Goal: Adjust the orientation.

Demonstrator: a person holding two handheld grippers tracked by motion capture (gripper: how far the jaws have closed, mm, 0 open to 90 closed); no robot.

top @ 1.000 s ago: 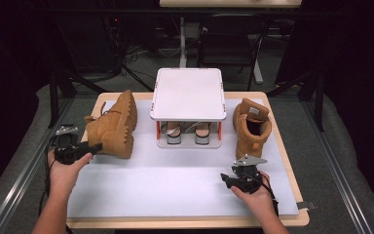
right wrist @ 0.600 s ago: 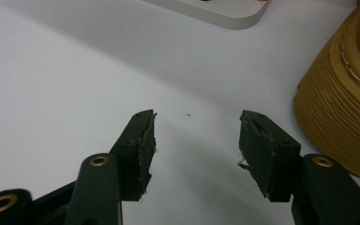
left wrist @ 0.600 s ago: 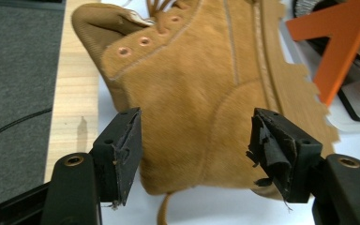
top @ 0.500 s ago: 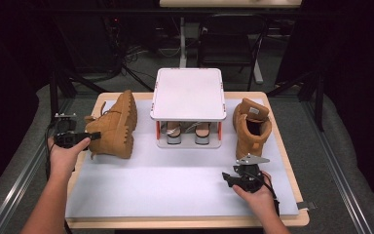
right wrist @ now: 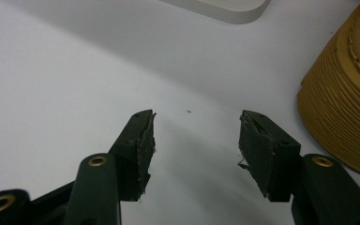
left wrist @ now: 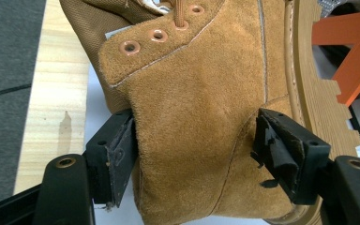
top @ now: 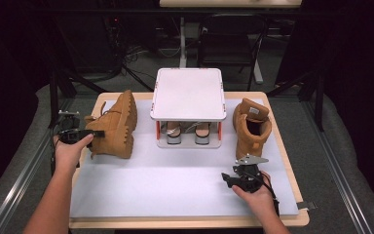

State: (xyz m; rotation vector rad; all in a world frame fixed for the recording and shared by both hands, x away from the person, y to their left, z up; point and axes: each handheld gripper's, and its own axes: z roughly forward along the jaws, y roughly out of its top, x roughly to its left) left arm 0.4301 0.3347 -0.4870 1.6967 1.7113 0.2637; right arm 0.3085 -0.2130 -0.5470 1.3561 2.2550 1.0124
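Tan suede boot (left wrist: 201, 117), ridged rubber sole, between just-widening left gripper (left wrist: 197, 154) jaws; right gripper (right wrist: 194, 150) jaws apart, empty.

My left gripper (left wrist: 194, 159) has matt black plastic jaws with worn, frayed rubber pads. The boot (left wrist: 201, 117) between them is napped tan suede, with copper-coloured metal eyelets, woven cloth at the collar and a ribbed rubber sole. The table (left wrist: 56, 108) rim is pale bare wood; its mat (right wrist: 75, 70) is smooth, matt white. The rack (top: 188, 92) top looks like smooth white plastic.
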